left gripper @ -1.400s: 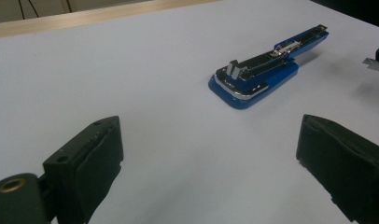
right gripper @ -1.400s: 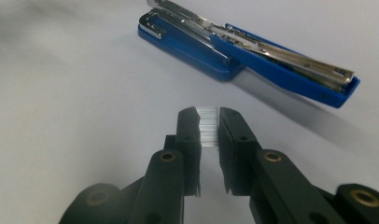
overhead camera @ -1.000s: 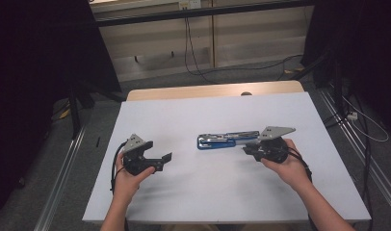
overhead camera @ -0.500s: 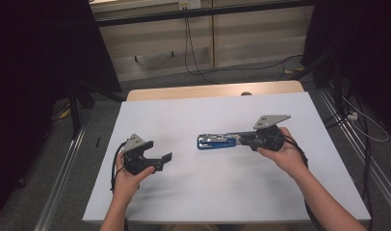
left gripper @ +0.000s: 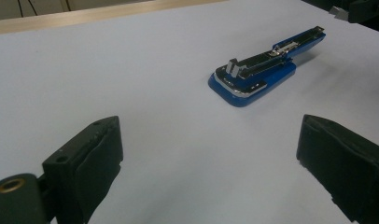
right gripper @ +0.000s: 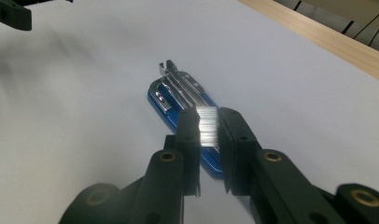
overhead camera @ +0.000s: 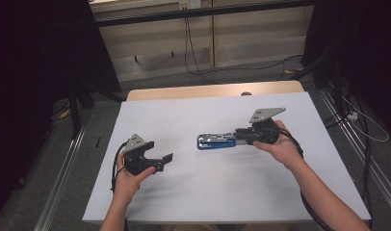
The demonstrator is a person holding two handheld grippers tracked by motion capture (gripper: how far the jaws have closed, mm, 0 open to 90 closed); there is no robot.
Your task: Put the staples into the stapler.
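Right gripper view is showing the right tool (right gripper: 208, 128) with its two black jaws standing narrow and clamping a strip of silver staples (right gripper: 207, 125) between the pads. Just beyond the strip, the blue stapler (right gripper: 178, 100) is lying opened out on the white surface (right gripper: 75, 116), its metal magazine channel facing up and running away from the jaws.

High view is placing the right tool (overhead camera: 241, 132) at the right end of the stapler (overhead camera: 215, 141), held in the person's right hand (overhead camera: 275, 144) with the grey plate uppermost; the stapler is lying lengthwise near the middle of the surface (overhead camera: 208, 192).

Left gripper view is showing the left tool (left gripper: 206, 154) with its jaws standing wide and nothing between them; the stapler (left gripper: 262, 70) is lying well beyond them, its blue base resting flat and its upper arm angling up and away.

In the high view the left tool (overhead camera: 165, 159) is sitting low over the surface in the left hand (overhead camera: 128, 175), well apart from the stapler.
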